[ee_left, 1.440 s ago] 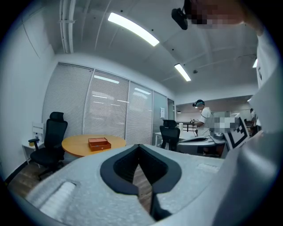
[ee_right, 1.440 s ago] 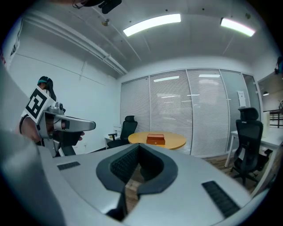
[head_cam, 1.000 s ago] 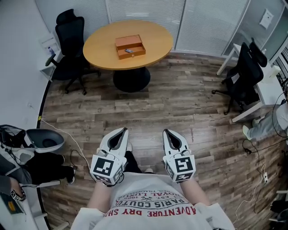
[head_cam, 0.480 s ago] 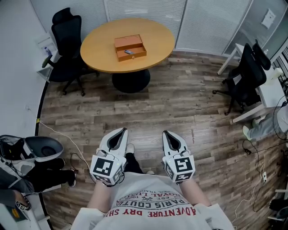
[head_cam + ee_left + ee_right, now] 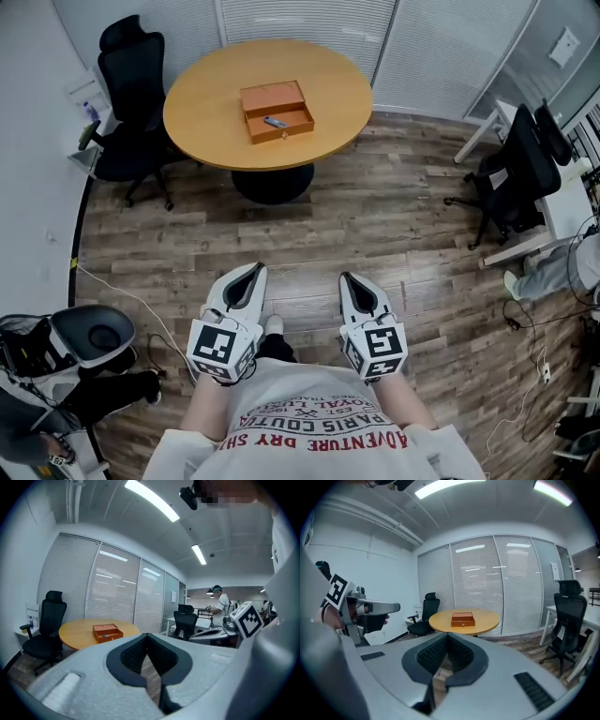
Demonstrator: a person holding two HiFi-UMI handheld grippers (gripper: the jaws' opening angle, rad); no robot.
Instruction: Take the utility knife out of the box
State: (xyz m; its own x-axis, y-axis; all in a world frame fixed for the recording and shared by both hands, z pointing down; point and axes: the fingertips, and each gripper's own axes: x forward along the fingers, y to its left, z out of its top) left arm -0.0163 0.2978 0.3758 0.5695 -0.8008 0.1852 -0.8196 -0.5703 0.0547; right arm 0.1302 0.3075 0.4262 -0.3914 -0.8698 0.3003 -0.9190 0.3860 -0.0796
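On table (image 5: 206, 103), open box (image 5: 272, 97), knife (image 5: 275, 122) seemingly inside

We see an open orange box (image 5: 272, 97) near the round surface's (image 5: 206, 103) middle; a small grey utility knife (image 5: 275, 122) lies inside.

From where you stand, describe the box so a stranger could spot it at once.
Look to the round wooden table ahead, with a black office chair at its left. The orange box lies open near the table's middle. It is the only thing on the tabletop, and a small utility knife lies in its tray.
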